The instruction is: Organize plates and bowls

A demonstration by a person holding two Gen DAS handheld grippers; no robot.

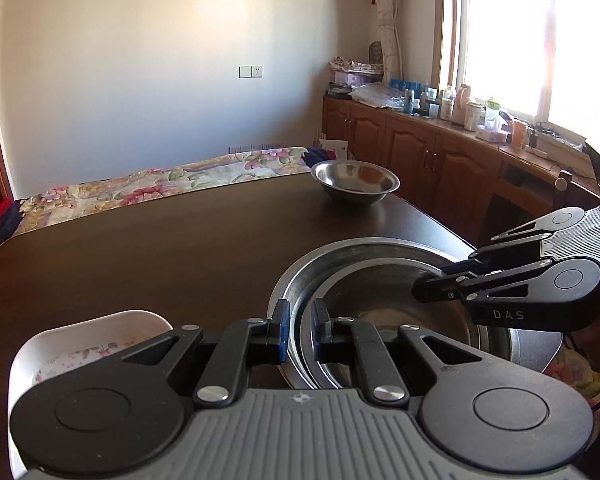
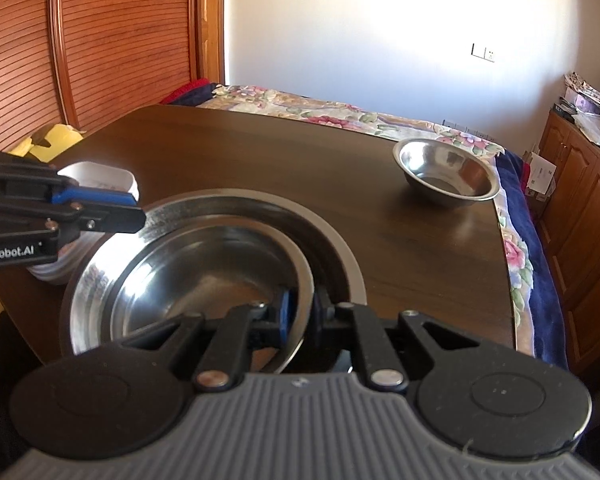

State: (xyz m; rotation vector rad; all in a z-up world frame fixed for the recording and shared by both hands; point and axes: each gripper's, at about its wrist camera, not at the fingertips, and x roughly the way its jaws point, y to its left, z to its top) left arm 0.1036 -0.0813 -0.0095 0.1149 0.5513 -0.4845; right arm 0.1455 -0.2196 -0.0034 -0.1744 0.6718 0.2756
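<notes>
Right tongs [image 2: 300, 314] are clamped on the near rim of the inner steel bowl [image 2: 204, 276], one pad inside, one outside; left tongs [image 1: 300, 330] straddle the opposite rims with a visible gap, and I cannot tell whether they pinch the inner bowl or the large steel basin [image 1: 288, 288] around it. My read: the bowl is being nested or seated; I want both grips level so the rim does not slip on the smooth steel, and a slow release once it sits flat. Bowl and basin both look empty, lying at the near edge of the tabletop [image 2: 260, 160]. Stacked white dishes [image 2: 112, 180] stand just beside the basin, flower-patterned inside, no contents seen; a small steel bowl [image 2: 446, 178] sits empty, well apart at the far corner.
</notes>
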